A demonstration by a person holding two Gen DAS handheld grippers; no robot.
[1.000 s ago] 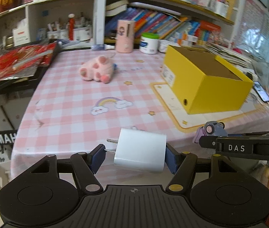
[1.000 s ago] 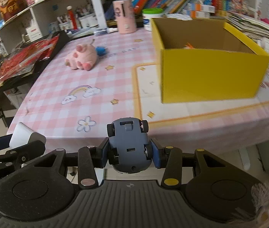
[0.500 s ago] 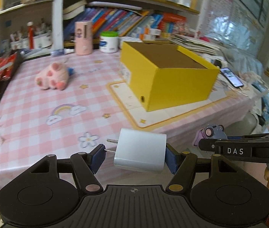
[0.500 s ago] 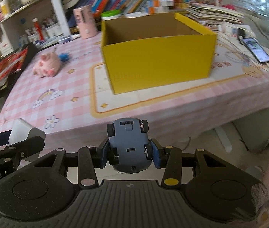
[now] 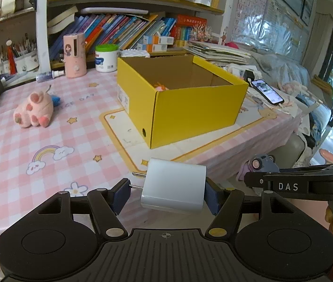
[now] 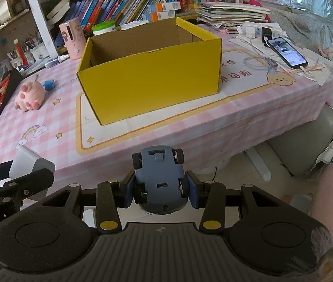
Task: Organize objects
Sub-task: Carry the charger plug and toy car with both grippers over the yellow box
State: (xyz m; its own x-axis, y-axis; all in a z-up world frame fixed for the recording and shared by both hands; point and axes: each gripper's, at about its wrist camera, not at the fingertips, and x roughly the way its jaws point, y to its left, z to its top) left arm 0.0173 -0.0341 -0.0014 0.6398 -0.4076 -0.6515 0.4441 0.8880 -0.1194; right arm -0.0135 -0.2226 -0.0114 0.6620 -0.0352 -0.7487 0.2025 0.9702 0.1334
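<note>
Midway through tidying: the left gripper (image 5: 166,193) is clamping a white charger (image 5: 174,185), the right gripper (image 6: 160,188) a blue toy car (image 6: 159,183), both short of the yellow box (image 6: 152,80) ahead; a plush pig (image 5: 34,110) is lying unsorted beyond.

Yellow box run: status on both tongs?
Left tongs shut on white charger. Right tongs shut on blue toy car. Both short of yellow box. Box top open, nothing blocking.
</note>
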